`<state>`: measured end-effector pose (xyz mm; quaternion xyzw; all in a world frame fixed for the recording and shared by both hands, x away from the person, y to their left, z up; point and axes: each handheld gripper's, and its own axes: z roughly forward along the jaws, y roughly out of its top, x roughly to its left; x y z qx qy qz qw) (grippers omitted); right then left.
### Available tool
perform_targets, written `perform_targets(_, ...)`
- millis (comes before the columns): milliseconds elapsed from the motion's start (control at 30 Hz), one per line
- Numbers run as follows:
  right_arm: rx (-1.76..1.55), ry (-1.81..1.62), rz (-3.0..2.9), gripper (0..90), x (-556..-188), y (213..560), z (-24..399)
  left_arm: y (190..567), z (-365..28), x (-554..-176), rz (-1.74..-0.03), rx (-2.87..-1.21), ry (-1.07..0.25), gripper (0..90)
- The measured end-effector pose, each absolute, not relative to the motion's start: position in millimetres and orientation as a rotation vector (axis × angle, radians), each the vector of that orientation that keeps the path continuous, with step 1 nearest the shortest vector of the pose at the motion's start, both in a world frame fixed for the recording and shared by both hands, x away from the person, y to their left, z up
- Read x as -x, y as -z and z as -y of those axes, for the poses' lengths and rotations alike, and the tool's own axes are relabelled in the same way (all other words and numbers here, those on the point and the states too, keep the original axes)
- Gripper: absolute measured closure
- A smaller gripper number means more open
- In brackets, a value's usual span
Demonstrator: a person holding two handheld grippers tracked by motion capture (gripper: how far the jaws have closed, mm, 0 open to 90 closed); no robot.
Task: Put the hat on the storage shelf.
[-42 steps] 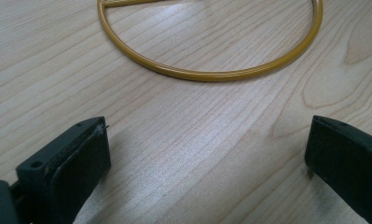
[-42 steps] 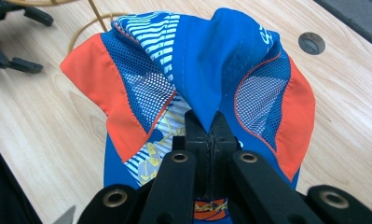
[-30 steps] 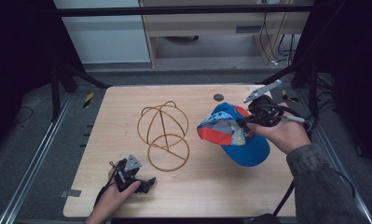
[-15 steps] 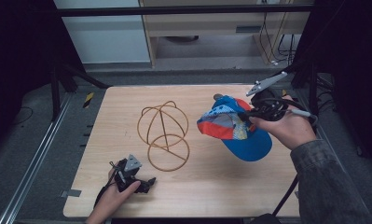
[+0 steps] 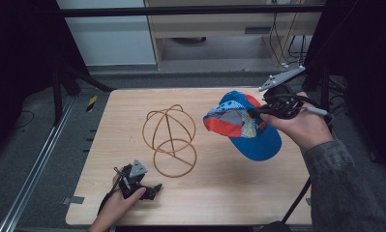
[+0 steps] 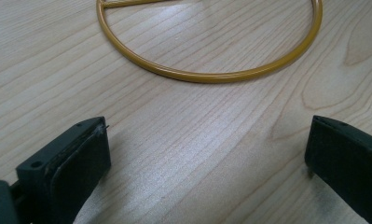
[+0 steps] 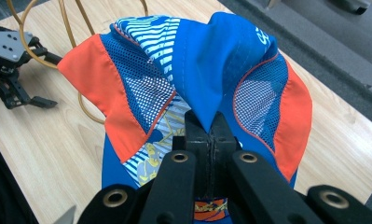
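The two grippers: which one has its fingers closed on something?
The right gripper, at the right of the table, has its fingers pinched on the blue and orange cap. The left gripper rests open near the gold wire stand.

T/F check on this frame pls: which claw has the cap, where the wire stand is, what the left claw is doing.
1. The right claw is shut on the cap. True.
2. The cap lies flat on the table. False: it hangs lifted above it, pinched by the fabric.
3. The left claw grips the wire stand. False: it stands open over bare wood, the stand's base ring ahead of it.
4. The wire stand is on the table between the two hands. True.
5. The cap is plain black. False: blue, orange, striped panels.
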<state>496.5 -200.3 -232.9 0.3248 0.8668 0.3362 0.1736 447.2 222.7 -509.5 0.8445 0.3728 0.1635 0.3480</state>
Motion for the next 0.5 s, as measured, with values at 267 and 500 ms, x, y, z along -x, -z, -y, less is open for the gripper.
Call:
perform_targets(267,-0.907,-0.953,-2.448,89.9,-499,224,195,509,-223,-447,-0.966,-2.190,-0.424,0.0)
perform_targets(500,-0.871,-0.960,-2.447,89.9,-501,214,184,509,-223,-447,-0.966,-2.190,-0.424,0.0)
